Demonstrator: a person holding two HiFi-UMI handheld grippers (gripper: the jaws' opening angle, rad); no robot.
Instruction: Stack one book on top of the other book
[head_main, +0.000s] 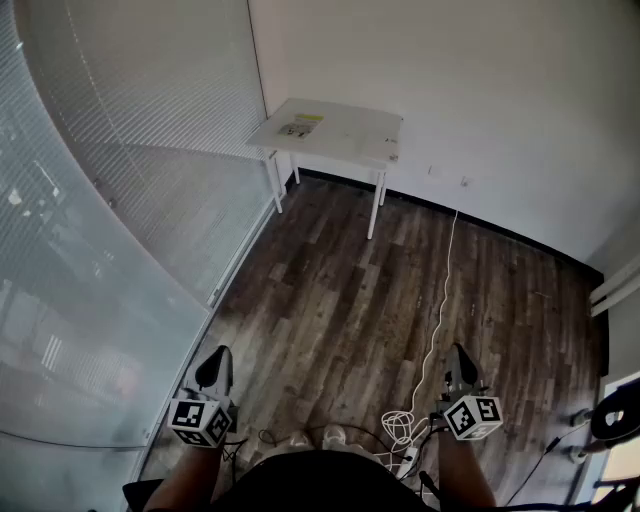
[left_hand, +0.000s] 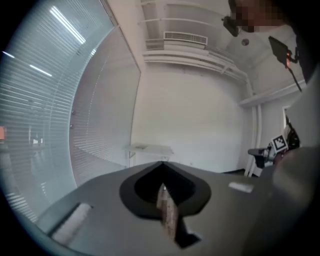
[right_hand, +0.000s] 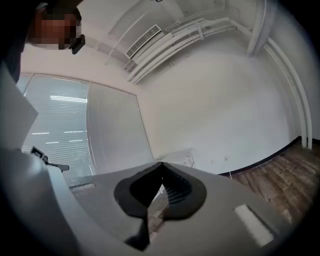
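Note:
A small white table (head_main: 350, 130) stands in the far corner of the room. On its left part lies a flat pale thing with yellow and dark print (head_main: 300, 125), likely a book; a second book does not stand out from the white top. Both grippers are held low near the person's body, far from the table. The left gripper (head_main: 215, 365) is shut with nothing in it, and so is the right gripper (head_main: 460, 362). In the left gripper view the table (left_hand: 150, 148) shows beyond the shut left gripper (left_hand: 162, 189). The right gripper view shows the table (right_hand: 182, 156) past the shut right gripper (right_hand: 161, 187).
Dark wood floor (head_main: 350, 300) lies between the person and the table. A white cable (head_main: 440, 300) runs along it to a coil and power strip (head_main: 408, 458) by the person's feet. A blind-covered glass wall (head_main: 100, 220) bounds the left. Black gear (head_main: 615, 412) stands at the right.

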